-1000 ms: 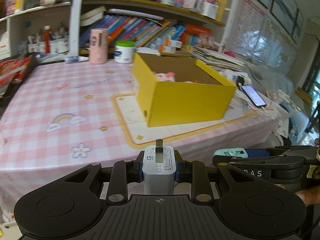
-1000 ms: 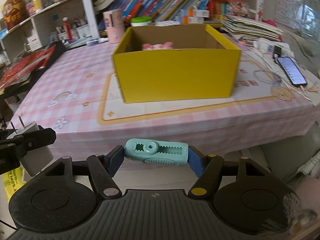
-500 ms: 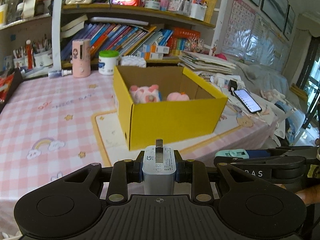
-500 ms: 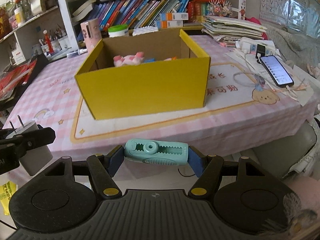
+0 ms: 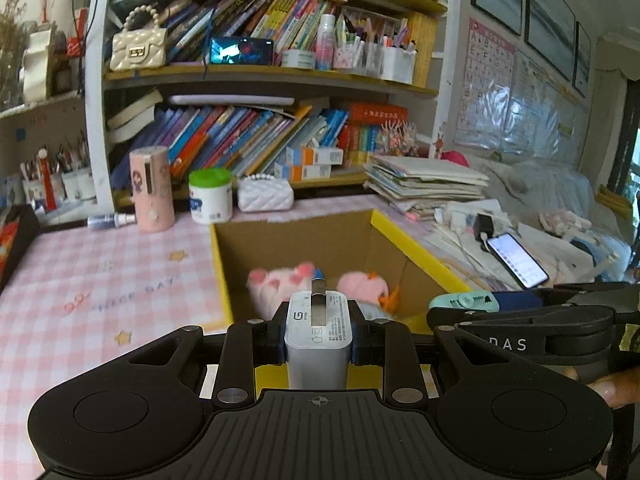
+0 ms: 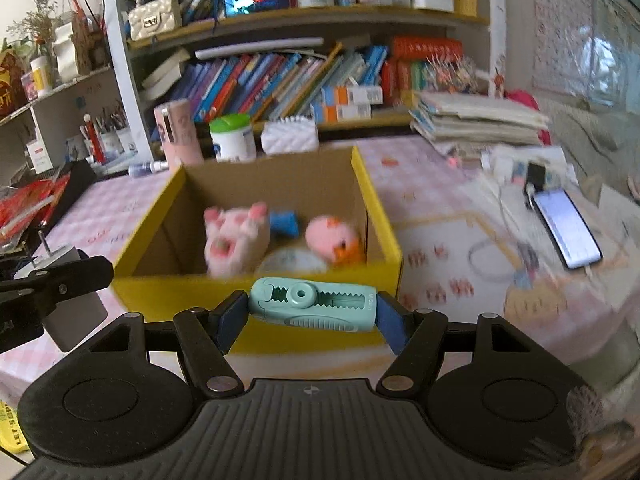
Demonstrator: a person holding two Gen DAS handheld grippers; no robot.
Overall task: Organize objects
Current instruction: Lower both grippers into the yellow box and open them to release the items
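The left claw (image 5: 318, 338) is clenched on a white wall charger (image 5: 318, 334), gripping it by its two sides with the metal prongs pointing up and forward. The right claw (image 6: 312, 312) is clenched on a mint-green correction tape dispenser (image 6: 312, 305), held lengthwise between the blue pads (image 6: 387, 322), tilted slightly down to the right.

Both claws hang at the near edge of an open yellow cardboard box (image 6: 256, 294) that stands on a bench (image 5: 100, 280) covered with a pink checked cloth. The charger is over the box's near wall in the left wrist view; the dispenser sits just in front of and above that same wall in the right wrist view. The right claw shows at the right of the left wrist view, beside the left claw and apart from it.

Inside the box lie a pink-and-white plush toy (image 6: 234, 240), a round pink plush with an orange part (image 6: 334, 238), a small blue item (image 6: 285, 222) between them, and something pale and round (image 6: 292, 262), all blurred.

Behind the box stand a pink cylinder (image 5: 152, 188), a green-lidded white jar (image 5: 211, 196) and a white quilted pouch (image 5: 265, 198), in front of a bookshelf (image 5: 260, 76). A lit smartphone (image 6: 568, 230) lies on the bench to the right of the box.
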